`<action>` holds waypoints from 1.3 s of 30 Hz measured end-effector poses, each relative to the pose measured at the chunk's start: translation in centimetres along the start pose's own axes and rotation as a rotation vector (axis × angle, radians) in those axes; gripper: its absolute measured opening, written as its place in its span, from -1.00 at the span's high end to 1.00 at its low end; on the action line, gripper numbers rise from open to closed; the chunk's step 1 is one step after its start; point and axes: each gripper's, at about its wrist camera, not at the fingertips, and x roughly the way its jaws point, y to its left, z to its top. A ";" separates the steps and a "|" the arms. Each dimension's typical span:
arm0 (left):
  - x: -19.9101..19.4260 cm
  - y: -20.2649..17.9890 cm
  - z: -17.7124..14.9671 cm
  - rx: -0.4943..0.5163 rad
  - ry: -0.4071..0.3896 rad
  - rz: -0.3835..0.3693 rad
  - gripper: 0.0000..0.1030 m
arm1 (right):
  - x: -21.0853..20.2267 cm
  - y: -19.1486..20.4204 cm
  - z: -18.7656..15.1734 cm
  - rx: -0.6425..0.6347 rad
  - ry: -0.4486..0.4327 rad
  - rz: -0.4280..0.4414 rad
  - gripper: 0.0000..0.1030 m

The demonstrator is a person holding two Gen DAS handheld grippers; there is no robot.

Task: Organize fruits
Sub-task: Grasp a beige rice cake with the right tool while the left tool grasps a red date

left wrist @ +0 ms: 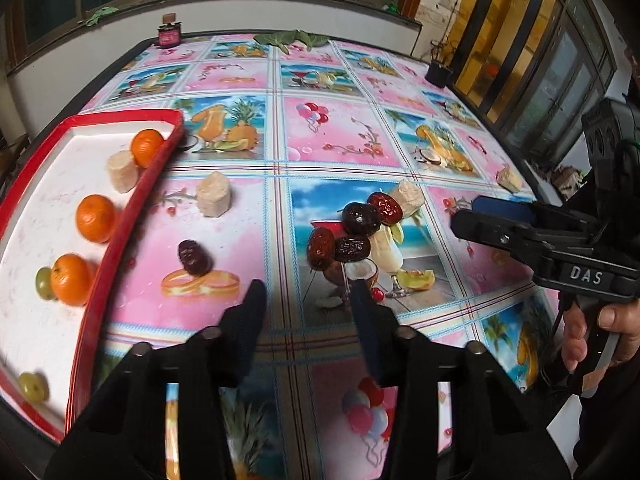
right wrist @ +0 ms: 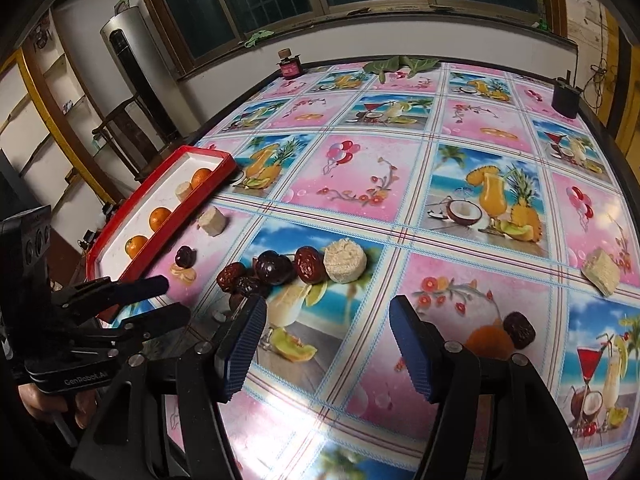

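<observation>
Dates (left wrist: 347, 236) clustered, long axes mixed

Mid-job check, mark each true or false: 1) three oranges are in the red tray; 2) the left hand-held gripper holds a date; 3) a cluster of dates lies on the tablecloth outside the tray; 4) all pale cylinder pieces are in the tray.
1) True: three oranges sit in the red tray.
2) False: the left hand-held gripper holds nothing between its fingers.
3) True: the cluster of dates lies on the tablecloth.
4) False: one pale cylinder lies just outside the tray.
</observation>
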 end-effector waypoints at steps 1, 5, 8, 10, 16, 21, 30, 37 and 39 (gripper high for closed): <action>0.2 -0.1 0.1 0.003 0.000 0.000 0.29 | 0.3 0.0 0.2 -0.001 0.002 -0.001 -0.18; 0.7 -0.2 0.7 -0.005 0.001 -0.030 0.32 | 1.6 -0.2 0.6 0.010 0.016 0.004 -0.09; 1.1 0.0 1.1 -0.020 0.001 -0.042 0.48 | 2.2 -0.1 0.8 0.007 0.020 0.006 -0.07; 1.5 0.2 1.5 -0.036 0.007 -0.048 0.50 | 2.6 -0.1 0.9 0.004 0.024 0.007 -0.02; 2.7 0.4 2.2 -0.048 0.018 -0.055 0.53 | 3.7 -0.3 1.4 0.007 0.032 -0.003 0.06; 3.7 0.2 2.3 -0.044 0.032 -0.052 0.53 | 4.9 -0.4 1.8 0.006 0.049 -0.023 0.15; 3.9 0.3 2.1 -0.020 0.038 -0.025 0.53 | 6.2 0.0 2.5 0.002 0.051 -0.024 0.17; 4.0 1.3 2.3 -0.044 0.037 -0.018 0.53 | 6.1 -0.2 2.2 0.001 0.063 -0.031 0.38; 4.0 1.3 2.3 -0.042 0.038 -0.016 0.53 | 6.3 -0.2 2.1 0.003 0.070 -0.036 0.35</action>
